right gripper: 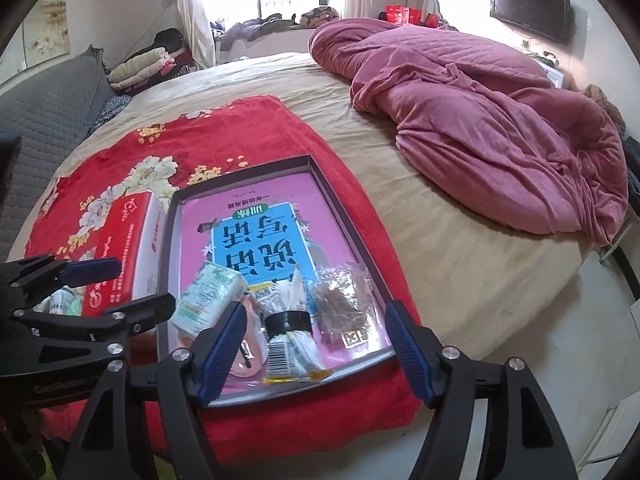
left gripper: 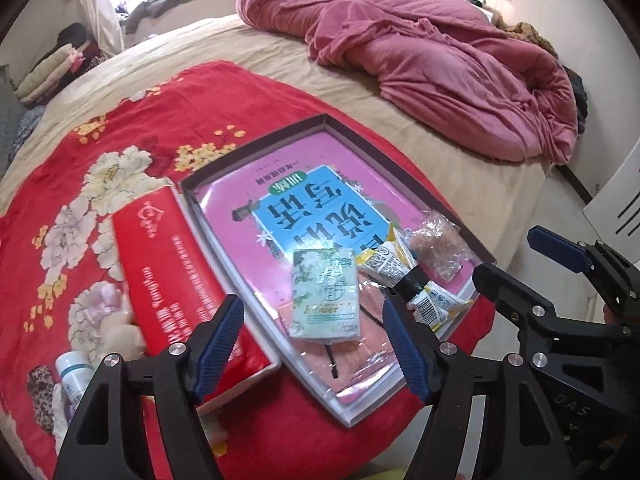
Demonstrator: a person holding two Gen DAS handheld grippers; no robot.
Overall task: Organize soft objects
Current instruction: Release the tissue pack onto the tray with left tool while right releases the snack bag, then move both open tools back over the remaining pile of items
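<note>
A shallow pink-lined box (left gripper: 320, 120) (right gripper: 344, 216) lies on a red floral blanket (left gripper: 132, 120) (right gripper: 224, 124). In it lie a green tissue pack (left gripper: 325, 294) (right gripper: 210, 298), a pink packet in clear plastic (left gripper: 362, 354) (right gripper: 250, 354), a taped yellow-white packet (left gripper: 404, 276) (right gripper: 286, 320) and a clear bag of brown bits (left gripper: 438, 248) (right gripper: 340, 298). My left gripper (left gripper: 314, 344) is open and empty above the tissue pack. My right gripper (right gripper: 316, 342) is open and empty above the taped packet; it also shows in the left wrist view (left gripper: 508, 256).
A red tissue box (left gripper: 176, 276) (right gripper: 124, 248) lies left of the pink box. A small white bottle (left gripper: 74, 374) and a soft toy (left gripper: 120, 332) lie at the blanket's near left. A crumpled pink duvet (left gripper: 440, 52) (right gripper: 480, 120) covers the far bed.
</note>
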